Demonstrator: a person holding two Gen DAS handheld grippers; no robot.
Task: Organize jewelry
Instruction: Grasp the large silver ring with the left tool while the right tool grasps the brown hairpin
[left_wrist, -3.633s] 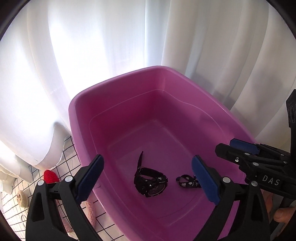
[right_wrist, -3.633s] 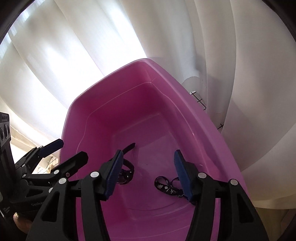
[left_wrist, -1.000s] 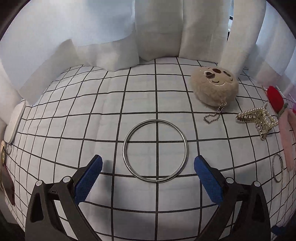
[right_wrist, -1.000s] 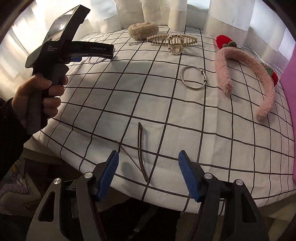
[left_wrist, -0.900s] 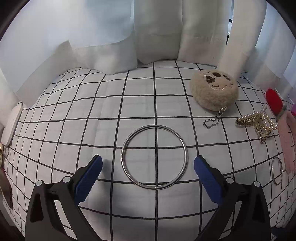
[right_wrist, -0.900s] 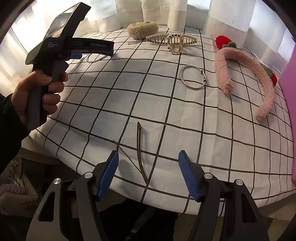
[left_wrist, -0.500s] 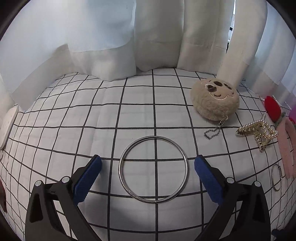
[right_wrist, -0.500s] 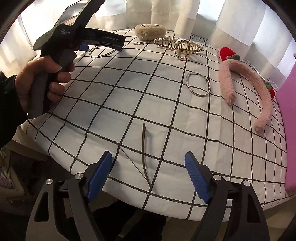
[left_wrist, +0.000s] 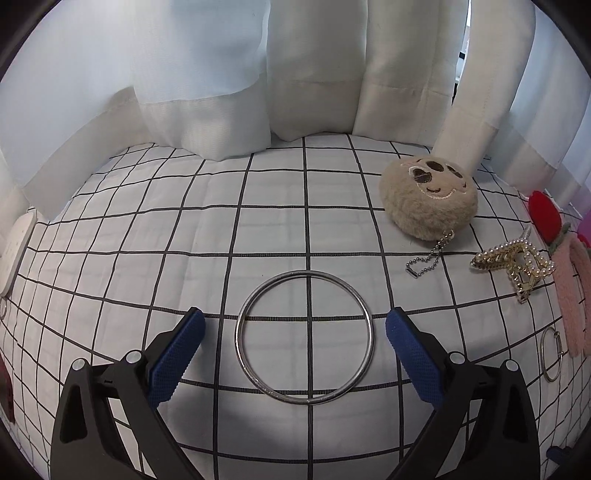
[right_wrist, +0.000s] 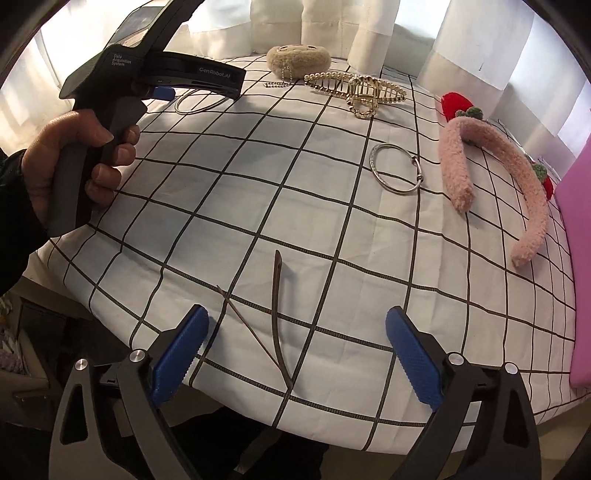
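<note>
The large silver bangle (left_wrist: 305, 338) lies flat on the grid-patterned desk (left_wrist: 207, 236), low in the centre of the left wrist view, and it sits squarely between the two blue pads of the left gripper (left_wrist: 294, 345). The fingers (left_wrist: 176, 354) are spread wide, wider than the ring, and hold nothing; that width looks chosen so the pads can come down outside the rim on both sides and close onto it. In the right wrist view the same bangle (right_wrist: 195, 103) shows at upper left, just under the nose of the left gripper (right_wrist: 162, 92).

To the right in the left view are the plush face keychain (left_wrist: 428, 201) with its ball chain, then the pearl hair claw (left_wrist: 517, 264), and at the right edge a small hinged bangle (left_wrist: 551, 354) and the pink fuzzy headband (left_wrist: 574, 291). They lie spread apart, probably so that each can be picked singly.

The right gripper (right_wrist: 293, 354) hangs at the near edge of the desk, its fingers (right_wrist: 413, 363) also wide apart and empty, with a thin dark hair stick (right_wrist: 276, 302) lying between them. It seems lined up on that piece as its own pick.

The pink bin (right_wrist: 578, 258) at the right edge of the right view is the likely destination.
</note>
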